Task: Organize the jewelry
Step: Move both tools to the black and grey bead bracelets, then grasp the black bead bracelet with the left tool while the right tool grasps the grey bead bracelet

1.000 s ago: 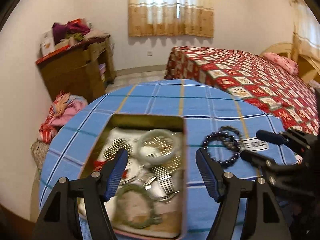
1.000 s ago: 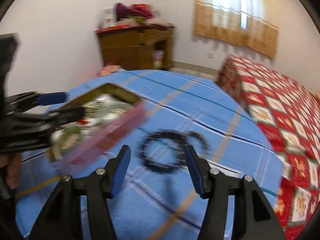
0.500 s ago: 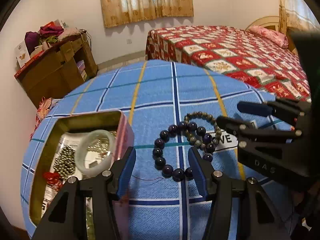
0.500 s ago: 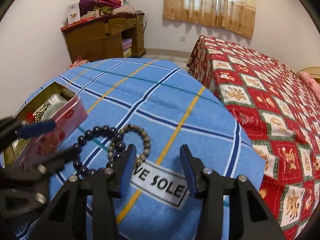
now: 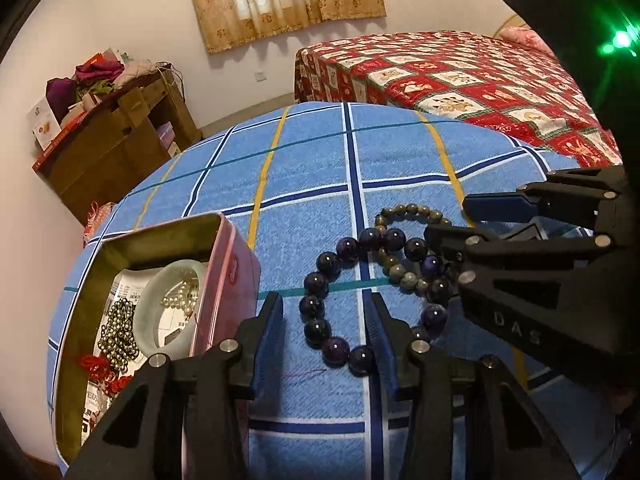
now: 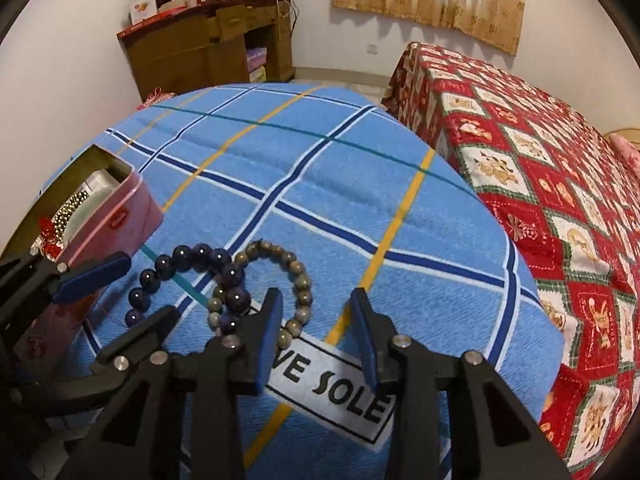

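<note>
Two bracelets overlapping on the blue plaid cloth (image 6: 320,184) over the counter: dark purple bead bracelet (image 5: 320,330) beside the open pink tin (image 5: 236,280), smaller grey-brown bead bracelet (image 6: 300,280) crossing its far side. Left tool (image 5: 326,328) spread wide, straddling the purple beads. Right tool (image 6: 316,328) likewise wide, gripping nothing, low over the grey-brown beads.
</note>
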`<state>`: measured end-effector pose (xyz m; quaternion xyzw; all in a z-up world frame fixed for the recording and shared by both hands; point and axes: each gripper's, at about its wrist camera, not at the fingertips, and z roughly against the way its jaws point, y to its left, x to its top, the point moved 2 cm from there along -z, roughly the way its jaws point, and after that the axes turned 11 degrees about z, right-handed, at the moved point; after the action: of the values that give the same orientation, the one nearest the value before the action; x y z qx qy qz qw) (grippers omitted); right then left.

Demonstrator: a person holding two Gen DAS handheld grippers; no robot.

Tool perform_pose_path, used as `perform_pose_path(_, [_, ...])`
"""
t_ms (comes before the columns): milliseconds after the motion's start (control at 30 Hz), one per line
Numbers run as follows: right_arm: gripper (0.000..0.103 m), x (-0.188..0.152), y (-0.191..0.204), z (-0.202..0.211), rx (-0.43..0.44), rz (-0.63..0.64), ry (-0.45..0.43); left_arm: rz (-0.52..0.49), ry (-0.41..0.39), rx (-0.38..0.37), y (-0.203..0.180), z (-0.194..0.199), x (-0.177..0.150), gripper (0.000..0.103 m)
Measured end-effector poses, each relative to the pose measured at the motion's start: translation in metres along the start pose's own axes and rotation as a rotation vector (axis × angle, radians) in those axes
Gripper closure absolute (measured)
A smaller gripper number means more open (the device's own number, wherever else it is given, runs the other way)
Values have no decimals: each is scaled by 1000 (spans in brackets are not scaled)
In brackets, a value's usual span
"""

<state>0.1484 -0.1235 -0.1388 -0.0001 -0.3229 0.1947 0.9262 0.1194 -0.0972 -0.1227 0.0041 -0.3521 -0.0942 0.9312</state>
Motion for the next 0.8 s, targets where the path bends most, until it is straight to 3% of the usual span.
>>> perform_pose_path(100, [69,-1,0,1,7,9,0,-6,1,7,-2,-2,1,55])
perform_pose_path(133, [84,-2,0,3,-4,19,1,-4,4,4,-2,-2,1,54])
perform_pose_path(167, [92,-5,-1,5,-22,25,3,5,4,-8,0,0,1,54])
perform_pose_path(300, [92,-22,-10,15,-69,16,-7,59,2,-74,4,5,3,49])
perform_pose_path(400, [92,-33,-13,25,-58,-3,-19,44,0,-79,-2,6,2,46])
perform_pose_path(600, [92,-48,-6,37,-50,-18,-62,8,33,-110,-17,0,-2,45])
perform_pose_path(800, [92,-52,-2,38,-26,-20,-94,49,58,-161,-10,-1,-4,49])
